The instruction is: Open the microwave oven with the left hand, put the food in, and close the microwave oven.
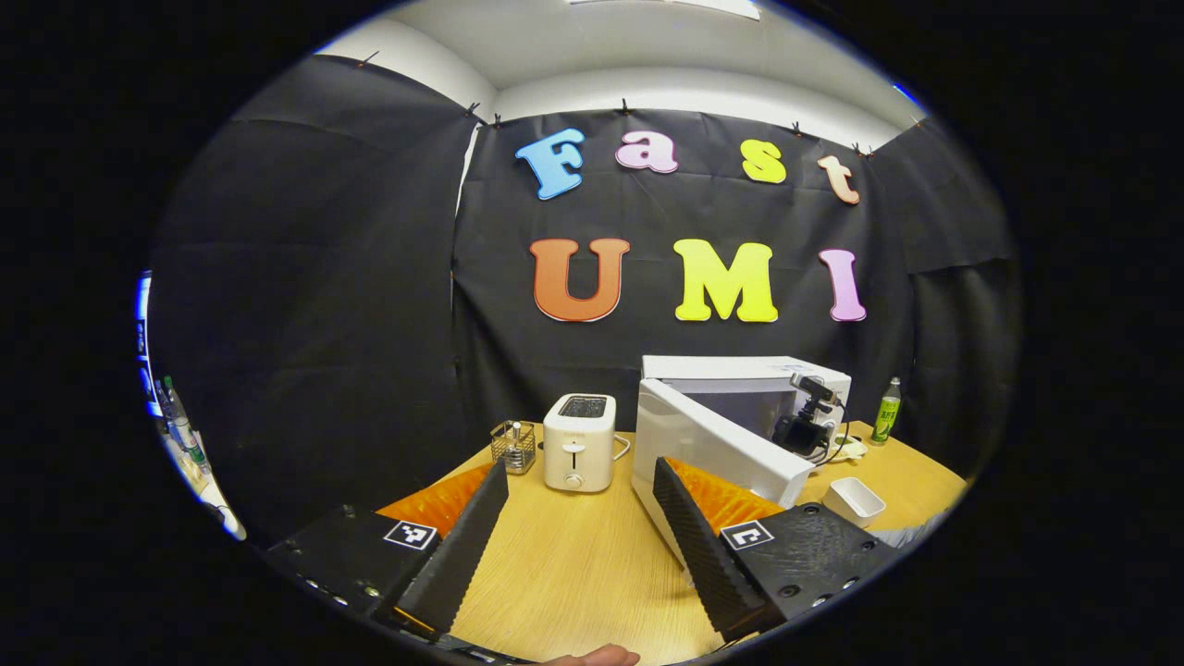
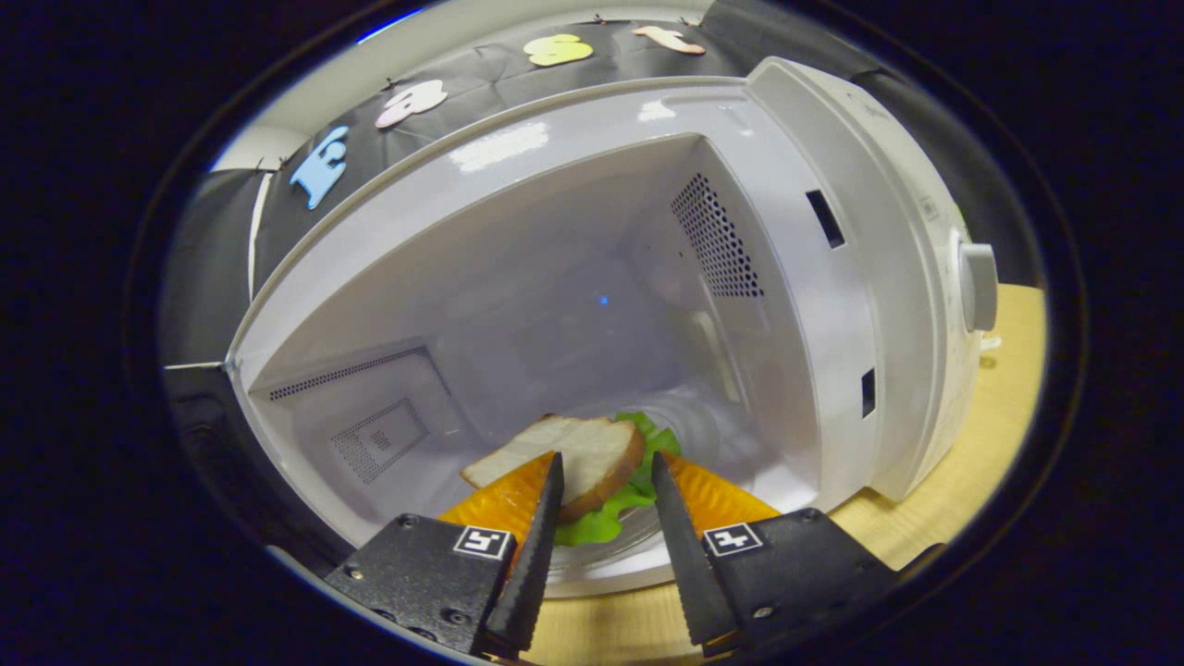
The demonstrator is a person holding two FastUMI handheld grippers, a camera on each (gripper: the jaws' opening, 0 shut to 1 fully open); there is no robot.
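In the left gripper view my left tongs (image 1: 581,523) hang spread wide above the tabletop (image 1: 573,564), gripping nothing. At two o'clock from them the microwave oven (image 1: 740,407) stands with its door (image 1: 717,449) swung open; a toaster (image 1: 579,442) sits at twelve. In the right gripper view my right tongs (image 2: 603,504) are parted at the oven's mouth; the sandwich (image 2: 578,458) lies inside, between their tips, and I cannot tell whether they touch it.
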